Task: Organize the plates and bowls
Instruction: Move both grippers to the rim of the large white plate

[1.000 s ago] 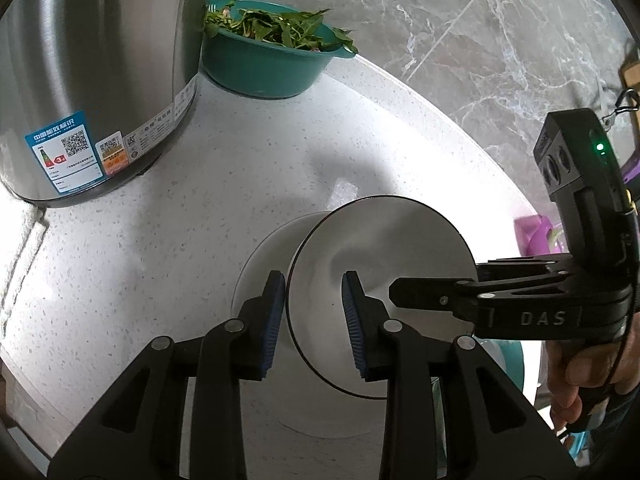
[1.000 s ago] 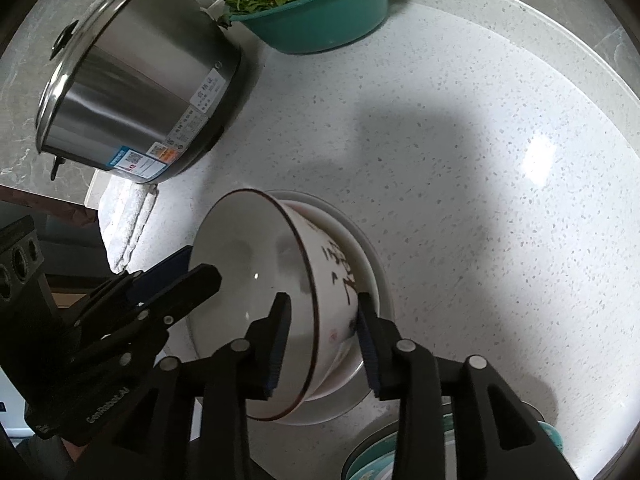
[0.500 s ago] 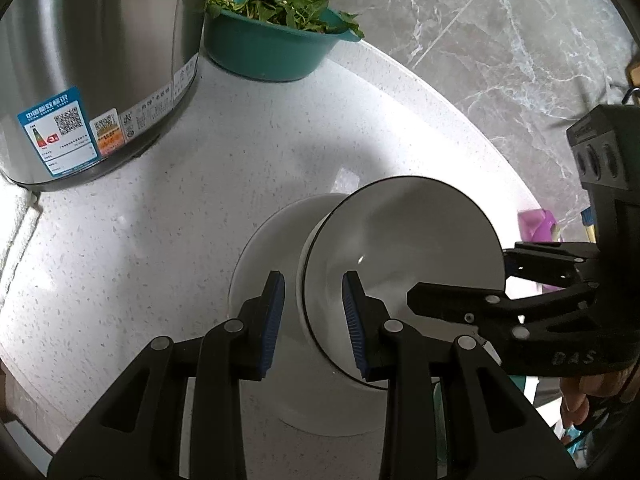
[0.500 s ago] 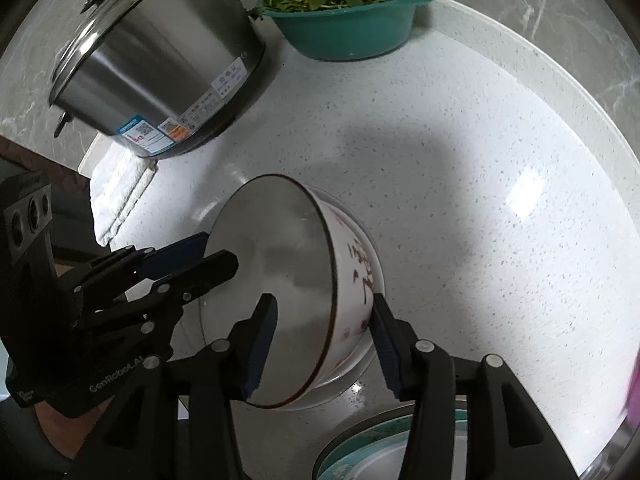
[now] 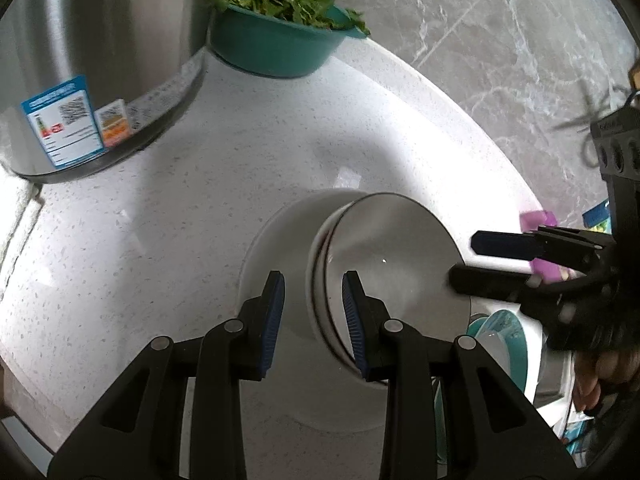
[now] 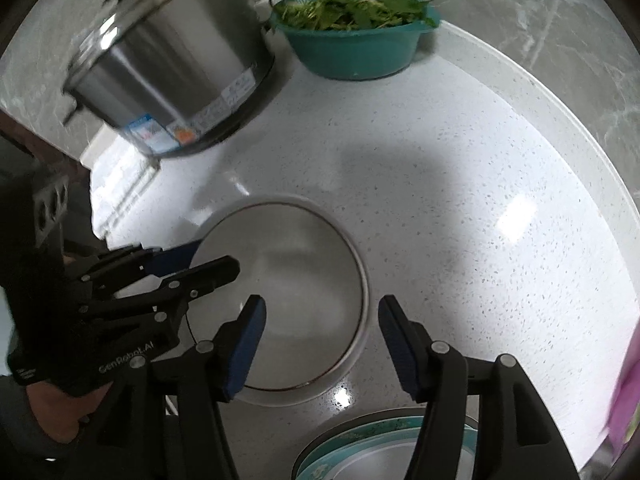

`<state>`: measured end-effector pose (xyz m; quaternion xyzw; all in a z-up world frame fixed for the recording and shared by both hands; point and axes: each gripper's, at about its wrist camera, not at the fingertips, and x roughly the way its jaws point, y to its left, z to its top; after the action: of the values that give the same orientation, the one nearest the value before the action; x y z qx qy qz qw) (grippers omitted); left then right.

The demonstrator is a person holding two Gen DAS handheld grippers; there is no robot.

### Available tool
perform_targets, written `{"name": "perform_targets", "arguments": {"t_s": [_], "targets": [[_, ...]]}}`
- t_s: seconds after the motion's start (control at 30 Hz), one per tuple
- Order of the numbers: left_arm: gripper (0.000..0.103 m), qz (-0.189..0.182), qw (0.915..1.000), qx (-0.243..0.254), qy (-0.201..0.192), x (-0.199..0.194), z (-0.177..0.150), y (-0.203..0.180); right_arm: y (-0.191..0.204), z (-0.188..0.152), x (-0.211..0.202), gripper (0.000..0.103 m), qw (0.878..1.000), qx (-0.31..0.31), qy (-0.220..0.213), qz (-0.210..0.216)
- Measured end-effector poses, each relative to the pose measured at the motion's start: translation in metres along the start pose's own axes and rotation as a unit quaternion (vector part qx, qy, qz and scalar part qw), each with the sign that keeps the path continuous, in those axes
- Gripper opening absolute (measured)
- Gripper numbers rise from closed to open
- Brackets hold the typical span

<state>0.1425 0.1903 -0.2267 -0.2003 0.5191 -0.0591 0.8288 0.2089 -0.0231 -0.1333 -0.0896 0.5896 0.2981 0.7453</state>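
Observation:
A white bowl with a dark rim sits in another white bowl on a white plate on the counter. My left gripper straddles the bowl's near rim, fingers slightly apart; it shows at the left of the right wrist view. My right gripper is open wide and empty, just above and behind the bowl; it shows at the right of the left wrist view. A teal-rimmed plate lies at the near edge.
A large steel pot stands at the back left. A teal basin of green leaves stands beside it at the back. A purple thing lies at the right edge of the white counter.
My right gripper has opened wide, let go of the bowl's rim and drawn back. The bowl has settled from tilted to flat on the stack. The left gripper stays at the rim.

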Motion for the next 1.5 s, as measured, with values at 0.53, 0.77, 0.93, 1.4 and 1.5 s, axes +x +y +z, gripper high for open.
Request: {"name": "perform_targets", "arguments": {"t_s": [0.53, 0.77, 0.93, 1.4, 1.5], "targets": [[0.057, 0.036, 0.9987, 0.031, -0.018, -0.031, -0.021, 0.028, -0.041, -0.028, 0.015, 0.061, 0.999, 0.034, 0.012, -0.040], [0.057, 0.036, 0.9986, 0.038, 0.002, -0.017, -0.029, 0.029, -0.039, -0.035, 0.020, 0.060, 0.999, 0.040, 0.020, -0.030], [0.057, 0.041, 0.9982, 0.043, 0.012, -0.007, -0.023, 0.031, -0.030, -0.031, 0.035, 0.060, 0.999, 0.034, 0.028, -0.029], [0.057, 0.076, 0.9935, 0.060, 0.059, 0.035, -0.013, 0.029, -0.024, -0.025, 0.066, 0.046, 0.998, 0.060, 0.015, 0.008], [0.056, 0.080, 0.9931, 0.059, 0.062, 0.043, -0.007, 0.028, -0.024, -0.024, 0.067, 0.046, 0.998, 0.066, 0.007, 0.011]]}}
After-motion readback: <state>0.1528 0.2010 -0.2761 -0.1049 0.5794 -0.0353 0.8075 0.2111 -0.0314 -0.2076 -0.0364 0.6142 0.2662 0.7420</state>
